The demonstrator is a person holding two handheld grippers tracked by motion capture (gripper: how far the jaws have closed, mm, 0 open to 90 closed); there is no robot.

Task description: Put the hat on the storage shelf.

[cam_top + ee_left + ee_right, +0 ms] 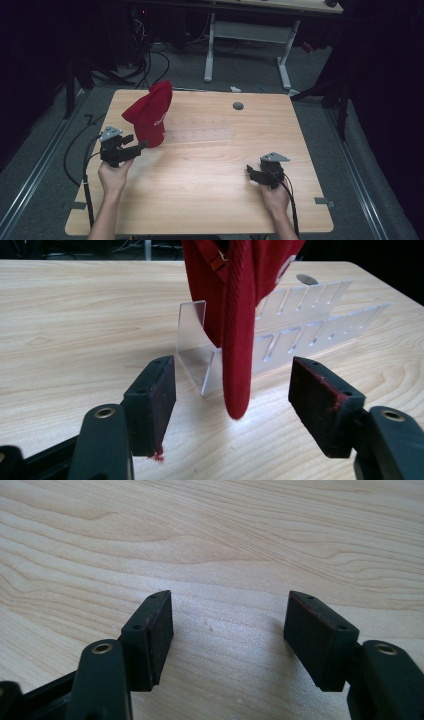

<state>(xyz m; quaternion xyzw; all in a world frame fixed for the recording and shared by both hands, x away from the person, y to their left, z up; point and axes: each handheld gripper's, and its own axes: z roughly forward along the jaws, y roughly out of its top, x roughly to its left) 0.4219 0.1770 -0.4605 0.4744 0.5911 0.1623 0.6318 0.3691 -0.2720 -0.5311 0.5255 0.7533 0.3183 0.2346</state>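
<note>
Right gripper (230, 630) with both black jaws spread wide apart, nothing between the dark pads (161, 635), hanging low over bare light wood-grain table (225, 545), a few tiny specks on the surface.

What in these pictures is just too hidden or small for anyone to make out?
- White print on the red cap: too small in the high view; folded out of sight in the left gripper view.
- How the cap sits on the clear plastic rack: the cap covers the rack's near end.
- Rack in the high view: nearly see-through, a faint outline.
- Small grey disc on the table: too small to identify.
- Items on the far desk: cut off by the top edge.
</note>
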